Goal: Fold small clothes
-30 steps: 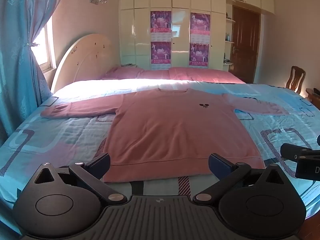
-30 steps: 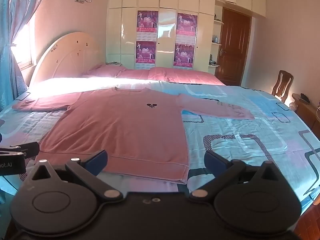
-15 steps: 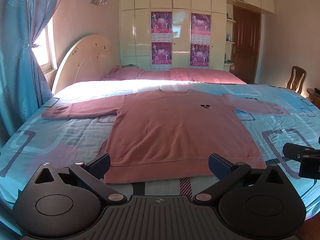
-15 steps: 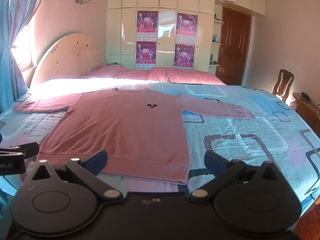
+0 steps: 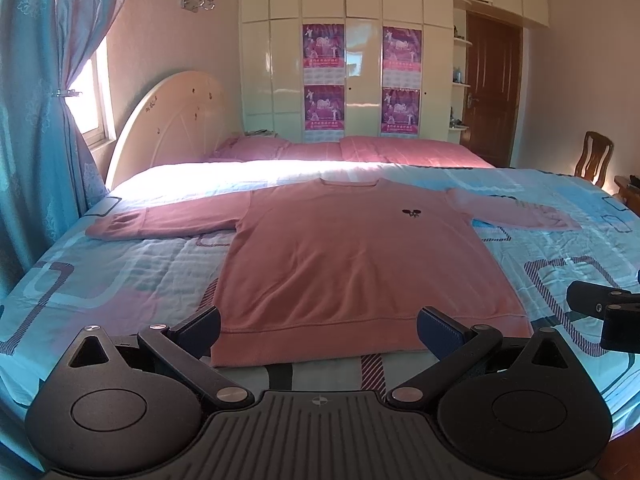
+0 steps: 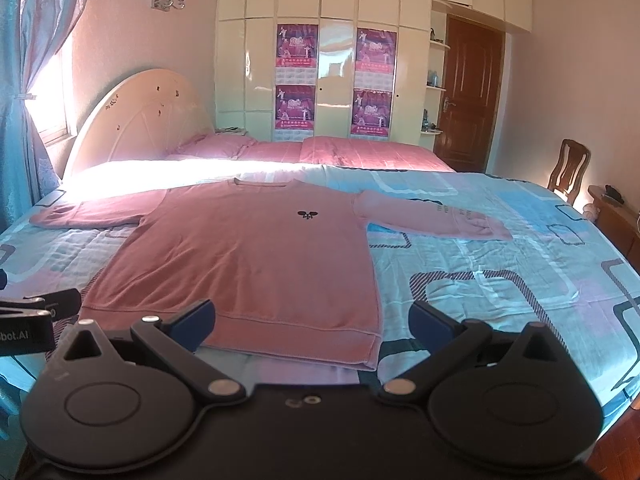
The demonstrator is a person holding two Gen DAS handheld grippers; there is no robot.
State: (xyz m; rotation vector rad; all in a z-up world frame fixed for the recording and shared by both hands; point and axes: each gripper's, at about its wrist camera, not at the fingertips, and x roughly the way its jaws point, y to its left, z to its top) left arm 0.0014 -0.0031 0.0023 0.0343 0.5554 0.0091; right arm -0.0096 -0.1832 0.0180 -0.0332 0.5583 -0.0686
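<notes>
I hold one tool in each hand, and both are low at the foot of the bed, in front of the pink sweater. The left tool has its two fingers spread wide and holds nothing. The right tool is the same: fingers wide apart, nothing between them.

The sweater lies flat on the blue patterned bedcover, front side up, with a small dark emblem on the chest. The neck points to the pink pillows and the hem is the part nearest to me. The left sleeve is stretched out toward the window side, and the right sleeve is stretched out toward the side of the wooden chair. No fold is made yet, so I judge the task is at its very start.

The cloth looks like a soft, rather thick knit. I think it is light, it will bend and hang when I lift it, and it will not slip much between the pads. It is not fragile, but one layer may drag the other, and the bedcover under it is also soft, so I must pinch only the sweater. A good place to take hold is, in my opinion, the thick ribbed hem at its two corners, or a cuff and the shoulder of the same side, because these edges are firmer and keep the fold line straight.
</notes>
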